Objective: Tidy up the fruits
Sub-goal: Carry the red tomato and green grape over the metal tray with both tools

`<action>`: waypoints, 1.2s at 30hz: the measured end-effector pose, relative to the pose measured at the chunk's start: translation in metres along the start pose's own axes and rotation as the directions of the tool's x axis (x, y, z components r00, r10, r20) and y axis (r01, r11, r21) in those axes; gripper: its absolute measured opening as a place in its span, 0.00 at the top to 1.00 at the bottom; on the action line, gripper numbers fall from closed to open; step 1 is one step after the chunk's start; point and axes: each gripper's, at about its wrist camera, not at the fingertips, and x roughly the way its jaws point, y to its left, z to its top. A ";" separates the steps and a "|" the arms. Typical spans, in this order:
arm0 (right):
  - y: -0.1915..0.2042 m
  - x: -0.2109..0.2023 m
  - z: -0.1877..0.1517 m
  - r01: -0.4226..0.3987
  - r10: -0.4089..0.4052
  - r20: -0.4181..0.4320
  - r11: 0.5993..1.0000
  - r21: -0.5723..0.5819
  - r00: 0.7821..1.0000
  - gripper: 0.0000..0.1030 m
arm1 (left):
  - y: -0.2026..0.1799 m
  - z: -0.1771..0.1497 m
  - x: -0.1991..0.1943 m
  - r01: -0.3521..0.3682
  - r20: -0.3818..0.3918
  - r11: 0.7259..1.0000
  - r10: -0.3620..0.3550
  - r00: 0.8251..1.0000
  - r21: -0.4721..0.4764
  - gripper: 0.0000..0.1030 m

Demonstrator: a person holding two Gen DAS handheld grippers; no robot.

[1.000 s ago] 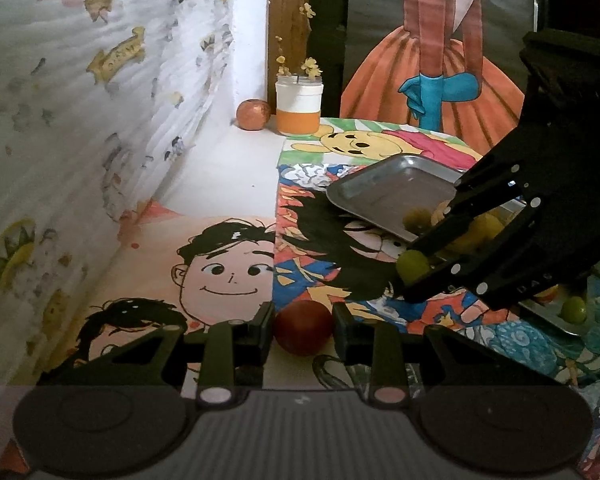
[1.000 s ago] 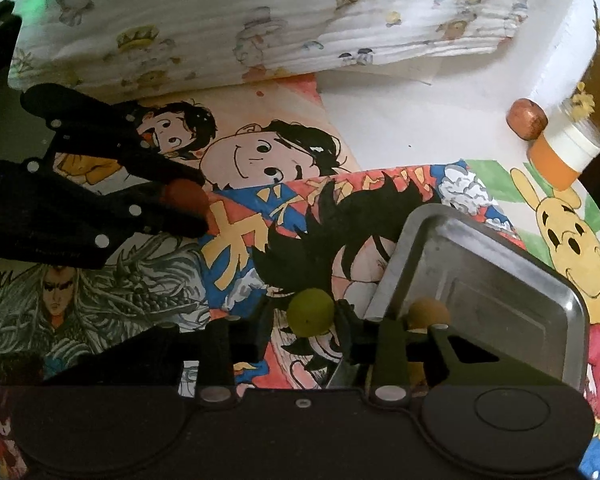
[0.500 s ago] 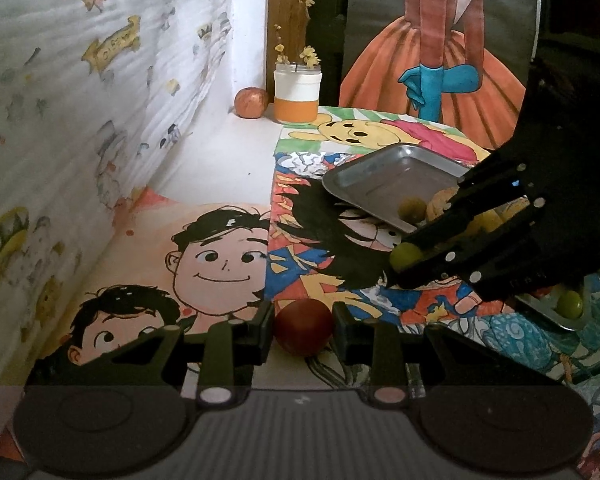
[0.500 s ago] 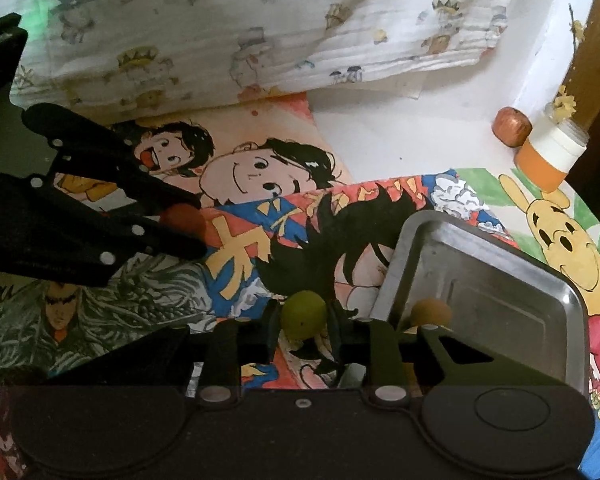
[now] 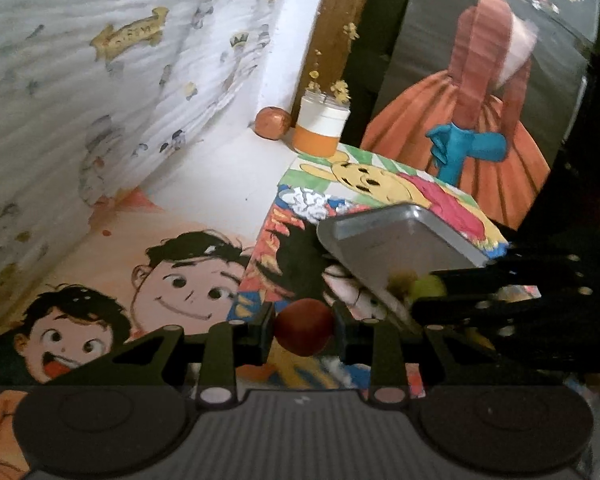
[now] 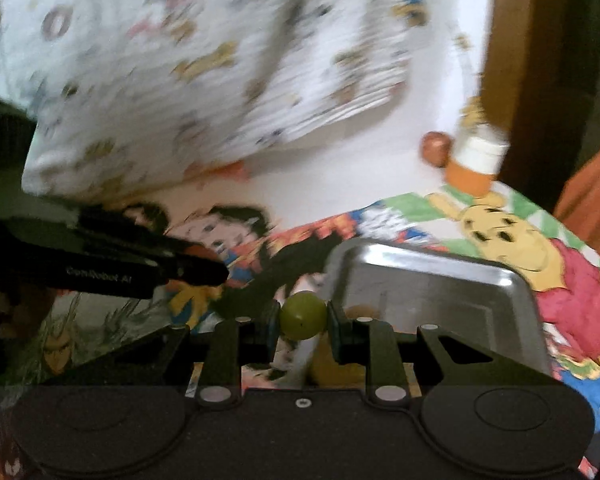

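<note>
- While both grippers hang above a table covered in cartoon drawings [image 5: 188, 288], each has a small fruit pinched between its fingertips: the left gripper [image 5: 303, 326] is closed on a dark red fruit [image 5: 303, 327], the right gripper [image 6: 303, 317] on a round green fruit [image 6: 303, 316].
- A steel tray [image 6: 432, 280] sits on the drawings just ahead and to the right of the green fruit; in the left wrist view the same tray [image 5: 396, 240] lies beyond the red fruit.
- The right gripper's black arm crosses the tray's near end in the left wrist view, covering that part of it; a brownish fruit [image 5: 400, 280] shows blurred beside the green one there.
- Under the right gripper a yellow fruit [image 6: 336, 364] is partly covered by the fingers.
- At the far corner a white jar with an orange base [image 5: 320, 128] holds small yellow flowers, and a round orange-brown object [image 5: 272, 122] rests just beside it, against a white wall.
- A white cloth printed with small cartoon figures [image 5: 100, 80] hangs along the left side of the table.
- Behind the table stands a painting of a figure in an orange dress [image 5: 472, 120].
- The right wrist view is smeared with motion blur, so the cloth pattern and jar there are hard to make out.
</note>
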 end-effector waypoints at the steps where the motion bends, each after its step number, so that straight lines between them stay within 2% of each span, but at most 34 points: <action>1: -0.007 -0.004 0.000 0.014 -0.014 0.016 1.000 0.019 1.000 0.74 | -0.002 0.003 0.003 0.001 0.006 1.000 -0.001 1.000 -0.013 0.67; 8: -0.051 -0.025 -0.011 0.124 -0.133 0.060 0.983 0.138 0.989 0.74 | -0.028 0.024 0.033 0.054 0.025 0.997 -0.053 0.998 -0.056 0.67; 14: -0.085 -0.028 -0.033 0.220 -0.232 0.023 0.948 0.230 0.972 0.74 | -0.055 0.033 0.056 0.073 0.021 0.997 -0.072 0.997 -0.019 0.67; 22: -0.096 -0.019 -0.046 0.235 -0.239 -0.017 0.936 0.263 0.971 0.74 | -0.071 0.035 0.076 0.094 -0.014 0.995 -0.094 0.995 0.010 0.67; 36: -0.107 -0.009 -0.052 0.244 -0.237 -0.060 0.924 0.295 0.970 0.74 | -0.101 0.042 0.101 0.109 -0.070 0.986 -0.101 0.992 0.125 0.67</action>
